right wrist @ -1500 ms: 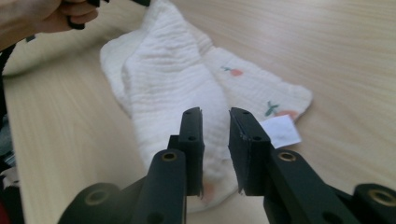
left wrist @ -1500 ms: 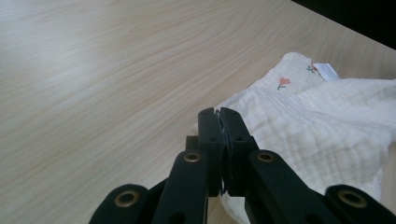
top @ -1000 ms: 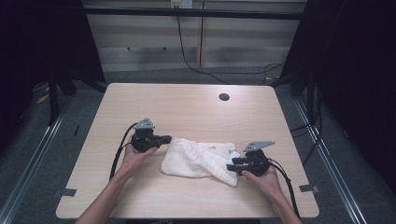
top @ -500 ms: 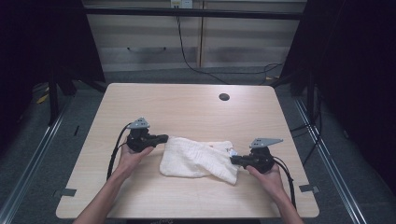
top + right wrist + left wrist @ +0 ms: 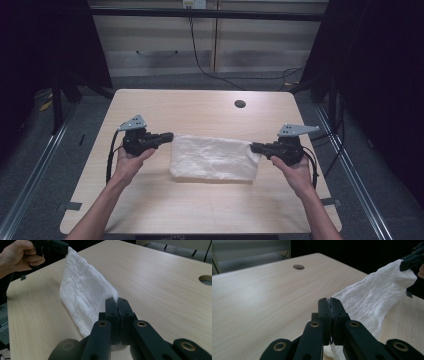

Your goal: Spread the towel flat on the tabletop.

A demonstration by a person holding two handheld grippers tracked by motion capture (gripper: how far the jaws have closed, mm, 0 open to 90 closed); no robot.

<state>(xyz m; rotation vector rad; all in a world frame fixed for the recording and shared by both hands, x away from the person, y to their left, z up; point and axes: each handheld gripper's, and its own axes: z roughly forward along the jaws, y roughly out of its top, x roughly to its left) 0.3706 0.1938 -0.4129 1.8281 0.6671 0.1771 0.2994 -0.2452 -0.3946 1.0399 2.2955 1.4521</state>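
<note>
A person is holding a white cloth [image 5: 212, 158] up between two grippers over the table [image 5: 200, 210]. The left gripper [image 5: 167, 136] is pinching one top corner of the cloth, and its jaws are pressed tight together on it. The right gripper [image 5: 256, 147] is pinching the other top corner, and its jaws are squeezed shut on the cloth too. The right jaws have just been closing, with the cloth between them.

The cloth is stretching from one pair of jaws across to the other. It is hanging down below both pairs of jaws like a little sheet. Its bottom edge is probably close to the table, but it is hard to tell if it is touching.

In the left gripper view, the cloth [image 5: 372, 300] is running away from the jaw tips toward the far gripper [image 5: 412, 258]. In the right gripper view, the cloth [image 5: 82, 295] is doing the same, up to the other gripper [image 5: 53, 246] in the person's hand [image 5: 18, 253]. A round hole [image 5: 240, 104] is sitting in the table, far beyond the jaws.
</note>
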